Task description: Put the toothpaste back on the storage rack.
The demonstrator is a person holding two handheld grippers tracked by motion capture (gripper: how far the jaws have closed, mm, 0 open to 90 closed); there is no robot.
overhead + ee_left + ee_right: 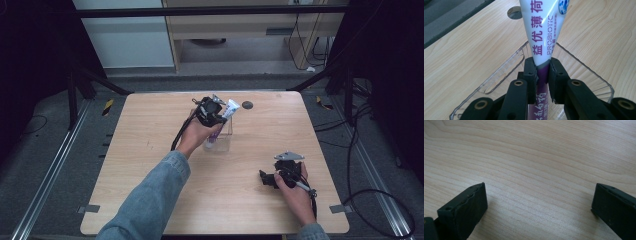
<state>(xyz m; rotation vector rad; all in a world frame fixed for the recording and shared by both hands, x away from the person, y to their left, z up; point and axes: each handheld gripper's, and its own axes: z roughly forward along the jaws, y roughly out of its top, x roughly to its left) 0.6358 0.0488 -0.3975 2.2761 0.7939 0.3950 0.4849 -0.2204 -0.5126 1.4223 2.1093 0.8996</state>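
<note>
White-and-purple toothpaste tube [544, 37] clamped by left gripper [542, 75] over clear container [506, 67]; right gripper [539, 202] jaws spread

Toothpaste tube [544, 37]: in the left gripper view its upper end is cut off by the top edge, and its lower end runs out of frame below the jaws. The stretch between the jaws is partly covered by the pads.

Clear plastic container [506, 66]: near wall and base hidden behind the left gripper [542, 75]; bottom corners cropped by the frame.

High view: tube print too small to read; container outline faint beside the left gripper [218, 118], largely covered by the hand.

Right gripper [539, 202]: both jaws cut off by the lower and side edges. In the high view its jaw gap is too small to judge.
</note>
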